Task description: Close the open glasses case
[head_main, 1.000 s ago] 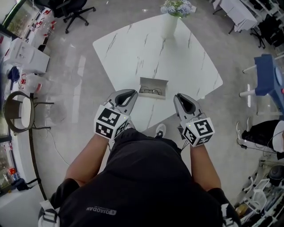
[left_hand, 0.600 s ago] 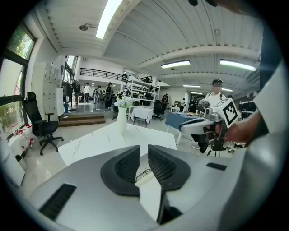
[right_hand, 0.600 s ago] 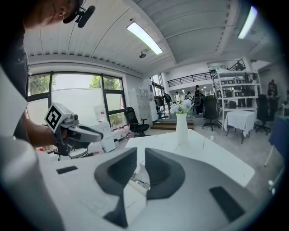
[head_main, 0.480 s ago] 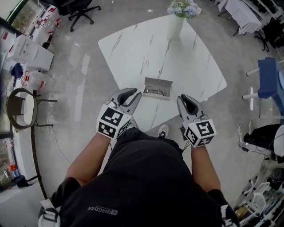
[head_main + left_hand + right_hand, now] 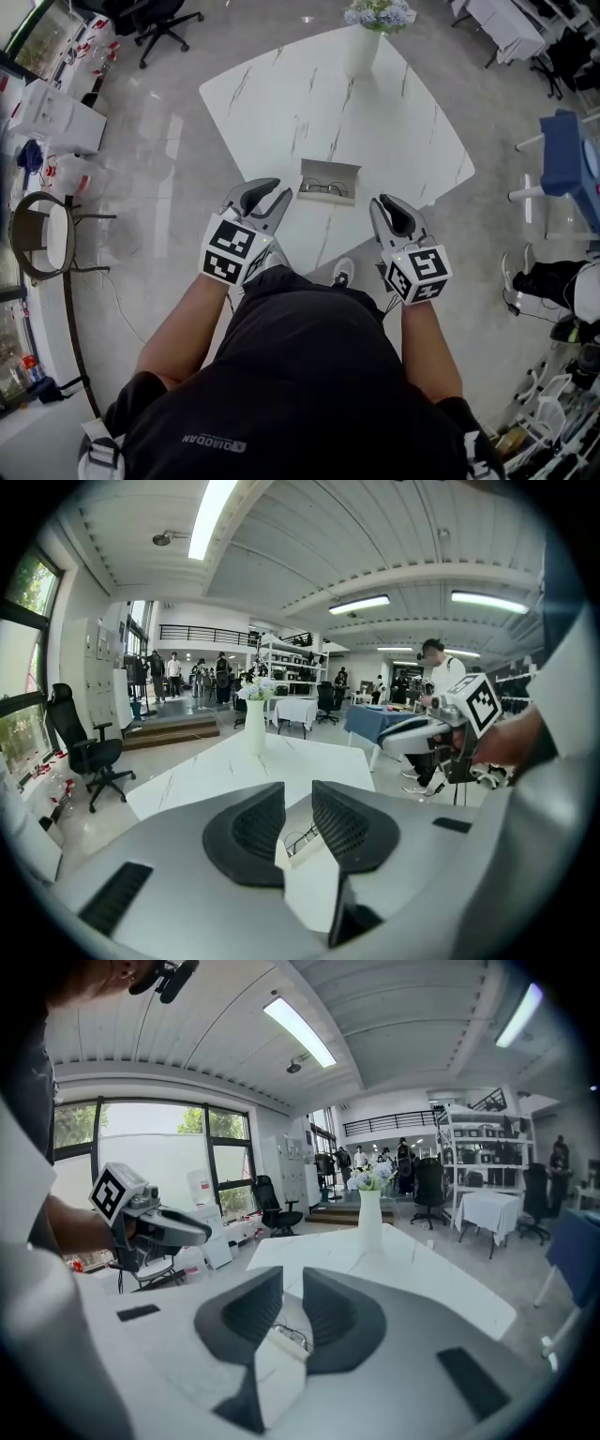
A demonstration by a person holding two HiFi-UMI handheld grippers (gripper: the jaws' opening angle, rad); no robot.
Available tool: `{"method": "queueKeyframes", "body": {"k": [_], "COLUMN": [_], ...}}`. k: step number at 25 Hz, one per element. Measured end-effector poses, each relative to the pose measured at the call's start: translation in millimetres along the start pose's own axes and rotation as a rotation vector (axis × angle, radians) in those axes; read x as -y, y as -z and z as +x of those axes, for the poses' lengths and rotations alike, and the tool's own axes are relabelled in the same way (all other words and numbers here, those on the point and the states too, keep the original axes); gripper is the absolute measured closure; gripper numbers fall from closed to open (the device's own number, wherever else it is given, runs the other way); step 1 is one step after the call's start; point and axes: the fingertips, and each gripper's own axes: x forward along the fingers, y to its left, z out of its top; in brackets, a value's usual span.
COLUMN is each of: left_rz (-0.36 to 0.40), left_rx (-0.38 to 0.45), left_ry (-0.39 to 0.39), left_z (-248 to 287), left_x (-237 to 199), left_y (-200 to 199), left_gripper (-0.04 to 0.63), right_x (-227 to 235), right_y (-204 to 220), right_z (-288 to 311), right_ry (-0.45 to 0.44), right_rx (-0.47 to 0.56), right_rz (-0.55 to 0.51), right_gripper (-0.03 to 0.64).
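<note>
A: So, how far along?

B: Not begun, I'd say. Nearest first: the left hand-held gripper [image 5: 264, 194] has its jaws a slit apart w/ nothing btwn them. The right hand-held gripper [image 5: 394, 208] is the same, narrow gap, empty. Each hangs by a near edge of the bench [image 5: 309, 103], one either side of its near corner.

A: And the glasses case?

B: The glasses case [image 5: 329, 180] sits on the bench just in from that near corner, a bit beyond the two grippers & roughly btwn them, touching neither. Lid's up, glasses [image 5: 322, 188] lying inside. So all of it is left, imo: reach in, tip the lid down, press till it shuts.

A: Anything further back?

B: Only a white vase [image 5: 361, 52] w/ flowers at the far corner, well apart from the case.

A: What can't you make out?

B: The hinge side, & whether there's a catch; it's too small in the head view. In both gripper views the jaws cover most of the case, so only a sliver of it & the frames shows thru the gap.
</note>
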Motion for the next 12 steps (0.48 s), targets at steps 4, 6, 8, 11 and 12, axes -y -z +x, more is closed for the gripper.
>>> {"method": "queueKeyframes", "body": {"k": [4, 6, 8, 11, 12], "left_rz": [0.003, 0.003, 0.000, -0.006, -0.007], "left_rx": [-0.008, -0.015, -0.029, -0.046, -0.054], "left_ry": [-0.001, -0.008, -0.018, -0.017, -0.015], "left_z": [0.4, 2.3, 4.1, 6.1, 7.5], "left_x": [-1.9, -3.3, -6.3, -8.7, -8.9], "left_y": [2.8, 5.6, 9.8, 14.7, 16.7], "left_gripper": [0.500, 0.511, 0.528, 0.528, 0.528], "right_x": [2.6, 5.3, 7.3, 10.4, 11.9], "right_y": [3.1, 4.0, 4.5, 4.1, 4.4], "right_z": [1.1, 1.9, 3.6, 7.7, 9.4], "right_ry": [0.015, 0.018, 0.019, 0.026, 0.030], "right_rx": [-0.014, -0.015, -0.019, -0.030, -0.035], "right_rz": [-0.011, -0.007, -0.007, -0.019, -0.025], "right_gripper": [0.565, 0.565, 0.565, 0.566, 0.565]}}
